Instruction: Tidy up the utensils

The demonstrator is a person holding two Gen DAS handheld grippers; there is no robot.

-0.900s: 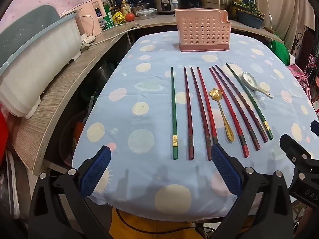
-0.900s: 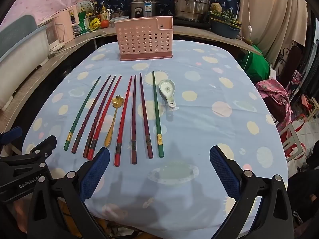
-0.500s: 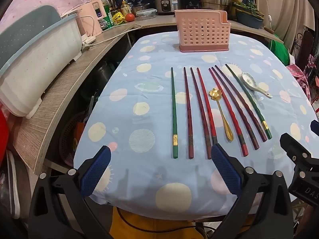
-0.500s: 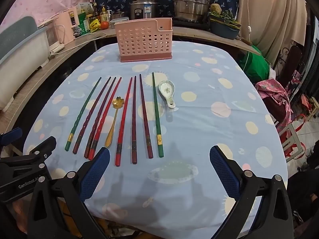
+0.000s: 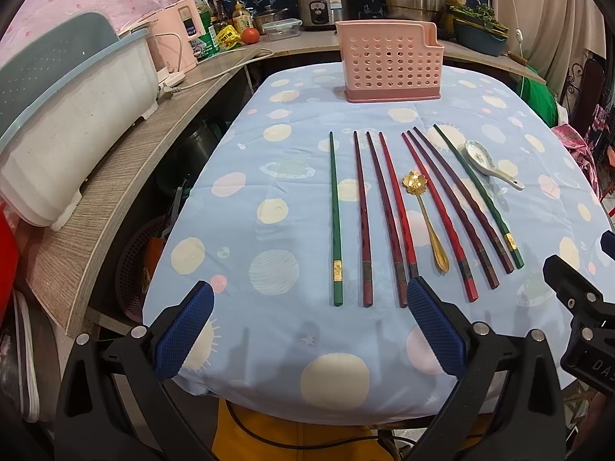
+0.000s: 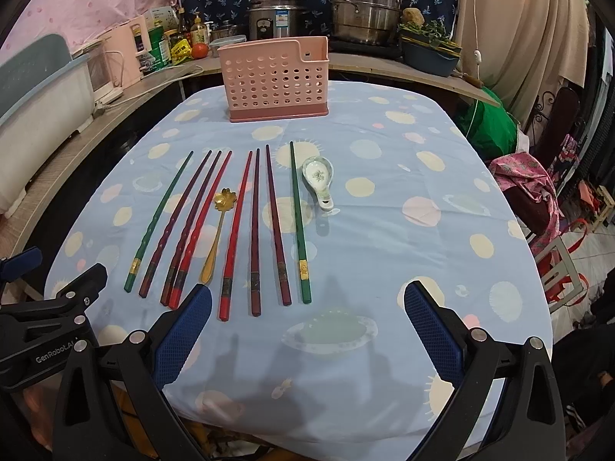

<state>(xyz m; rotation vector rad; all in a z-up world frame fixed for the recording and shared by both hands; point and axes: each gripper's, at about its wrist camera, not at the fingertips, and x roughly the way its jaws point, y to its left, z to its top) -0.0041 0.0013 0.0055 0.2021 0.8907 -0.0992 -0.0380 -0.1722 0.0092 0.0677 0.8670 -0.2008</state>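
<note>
Several red, dark red and green chopsticks (image 5: 388, 215) lie side by side on the blue spotted tablecloth (image 5: 269, 192), also in the right wrist view (image 6: 255, 230). A gold spoon (image 5: 424, 219) (image 6: 217, 234) lies among them. A white ceramic spoon (image 5: 488, 163) (image 6: 319, 178) lies at their right. A pink perforated holder (image 5: 390, 63) (image 6: 275, 78) stands upright at the far end. My left gripper (image 5: 309, 330) is open and empty over the near table edge. My right gripper (image 6: 307, 332) is open and empty beside it.
A wooden counter (image 5: 127, 161) runs along the left with a white and blue bin (image 5: 57, 115). Pots, a rice cooker (image 5: 323, 5) and bottles stand on the back counter. Chairs and pink cloth (image 6: 538, 188) are at the right.
Both grippers have drifted slightly; the utensils sit a touch higher in both views. Nothing on the table has moved.
</note>
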